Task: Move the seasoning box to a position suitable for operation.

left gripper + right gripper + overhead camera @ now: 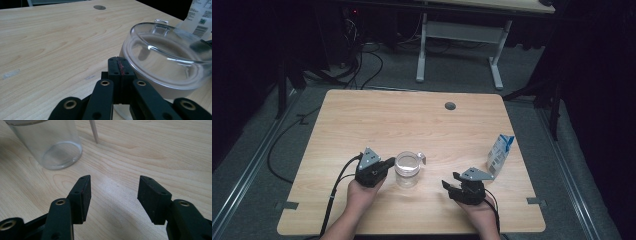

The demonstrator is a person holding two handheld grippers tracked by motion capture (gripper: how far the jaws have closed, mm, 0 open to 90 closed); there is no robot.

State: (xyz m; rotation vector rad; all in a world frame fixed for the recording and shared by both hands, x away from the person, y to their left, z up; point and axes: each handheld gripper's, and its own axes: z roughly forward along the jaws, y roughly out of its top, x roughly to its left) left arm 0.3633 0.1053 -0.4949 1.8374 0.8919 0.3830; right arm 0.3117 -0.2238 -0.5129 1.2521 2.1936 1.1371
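- The wooden counter [377, 120] fills the middle of the high view, and our work sits along its lower edge.
- The milk carton [500, 154] stands upright at right of centre, just above our right gripper [454, 181].
- The clear glass jar [407, 169] stands low in the centre, long axis vertical, mouth up, with its hinged lid [421, 159] flipped open to the upper right.
- Our left gripper [119, 65] has its jaws pressed together on nothing, tips just beside the jar's rim [140, 50].
- Our right gripper's jaws stand apart over bare wood, nothing between them.
- We judge we are still at the approach; next, one gripper must steady the jar's wall.
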